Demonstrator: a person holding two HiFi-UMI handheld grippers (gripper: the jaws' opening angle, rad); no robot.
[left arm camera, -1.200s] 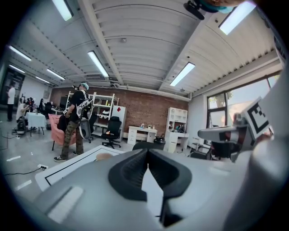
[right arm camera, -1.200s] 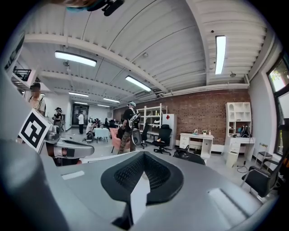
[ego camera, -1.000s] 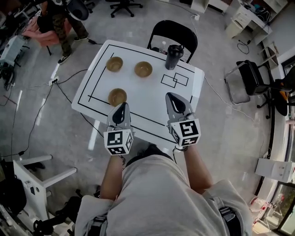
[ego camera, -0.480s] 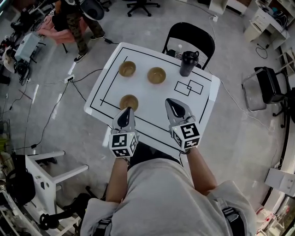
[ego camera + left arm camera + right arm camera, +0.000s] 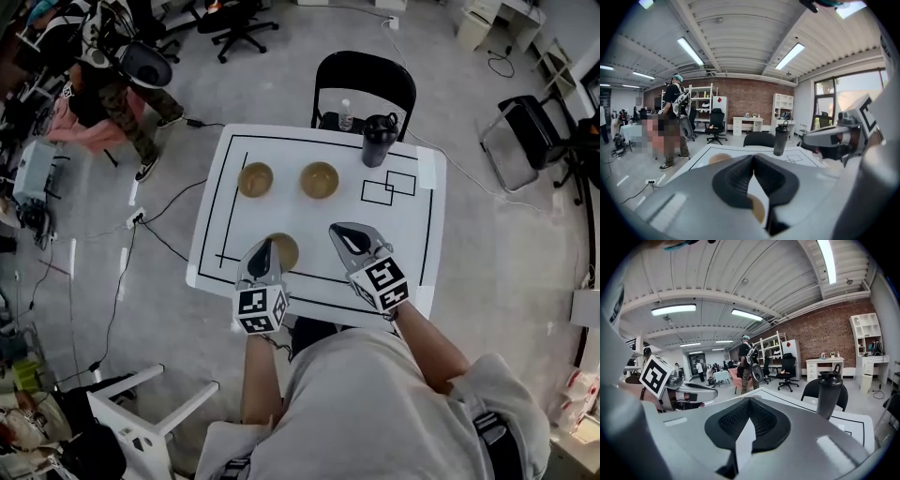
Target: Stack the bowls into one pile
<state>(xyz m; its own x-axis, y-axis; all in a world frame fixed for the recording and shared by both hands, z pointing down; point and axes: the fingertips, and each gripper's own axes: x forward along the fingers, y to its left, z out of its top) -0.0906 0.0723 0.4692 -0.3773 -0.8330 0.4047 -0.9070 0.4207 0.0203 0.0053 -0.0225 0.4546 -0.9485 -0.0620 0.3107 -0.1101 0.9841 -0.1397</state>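
Observation:
Three tan bowls sit on the white table (image 5: 412, 244): a far left bowl (image 5: 255, 178), a far middle bowl (image 5: 320, 179) and a near bowl (image 5: 287, 251). My left gripper (image 5: 263, 245) is shut and empty, its tip at the near bowl's left rim and covering part of it. In the left gripper view its jaws (image 5: 753, 157) meet, and the near bowl (image 5: 759, 209) shows below them. The right gripper (image 5: 337, 228) hovers to the right of the near bowl, shut with nothing in it. The right gripper view shows those jaws (image 5: 749, 401) touching at the tips.
A black bottle (image 5: 378, 141) stands at the table's far right, beside two small outlined rectangles (image 5: 388, 187). Behind the table is a black chair (image 5: 364, 82). A person (image 5: 117, 89) stands off to the far left. Cables (image 5: 155, 230) run across the floor left of the table.
Both grippers have moved forward and lower over the table. The left tip, earlier short of the near bowl, now reaches its left rim. Both stayed shut.

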